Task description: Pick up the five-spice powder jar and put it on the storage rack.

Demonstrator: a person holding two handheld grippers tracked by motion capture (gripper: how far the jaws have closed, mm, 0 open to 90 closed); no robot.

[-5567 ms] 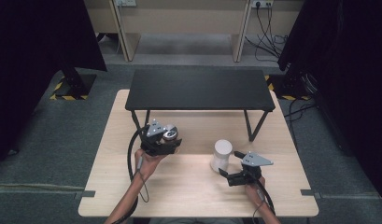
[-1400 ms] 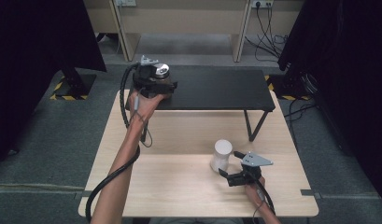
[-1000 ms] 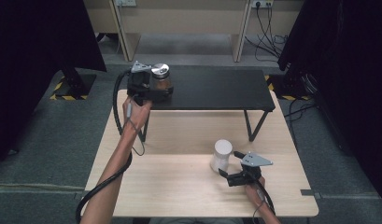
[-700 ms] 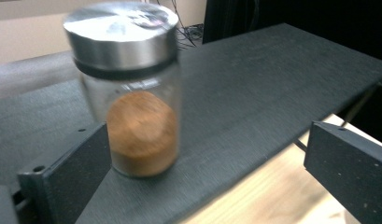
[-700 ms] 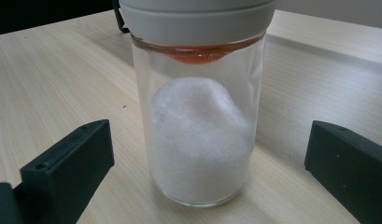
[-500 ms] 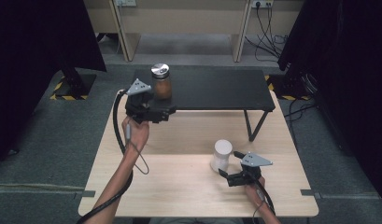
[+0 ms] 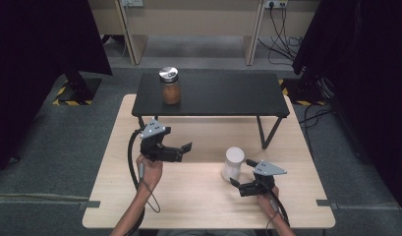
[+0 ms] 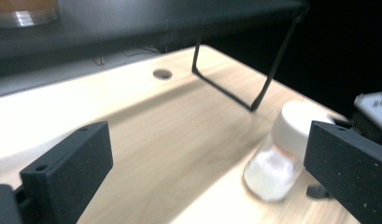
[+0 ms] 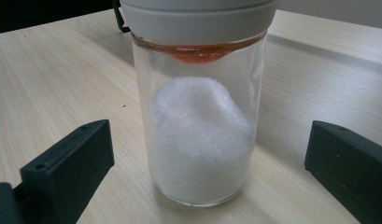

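A brown-filled jar with a silver lid [image 7: 170, 86] stands upright on the left part of the black raised shelf [image 7: 223, 96]; its base shows at the top left of the left gripper view [image 8: 20, 9]. My left gripper [image 7: 185, 151] hovers open and empty over the wooden table, in front of the shelf. A white-lidded glass jar of white powder [image 7: 233, 163] stands on the table to its right [image 8: 282, 149]. My right gripper [image 7: 241, 174] is open just in front of that jar [image 9: 198, 116], one jaw on each side, neither touching it.
The shelf's black wire leg [image 8: 235, 70] comes down onto the wooden table [image 7: 188, 206] behind the white jar. A small round hole [image 8: 162, 73] sits in the tabletop under the shelf. Dark curtains and grey floor surround the table.
My left gripper carried the brown jar from the table up onto the shelf, let go of it, and drew back down over the table, open. The right gripper stayed still.
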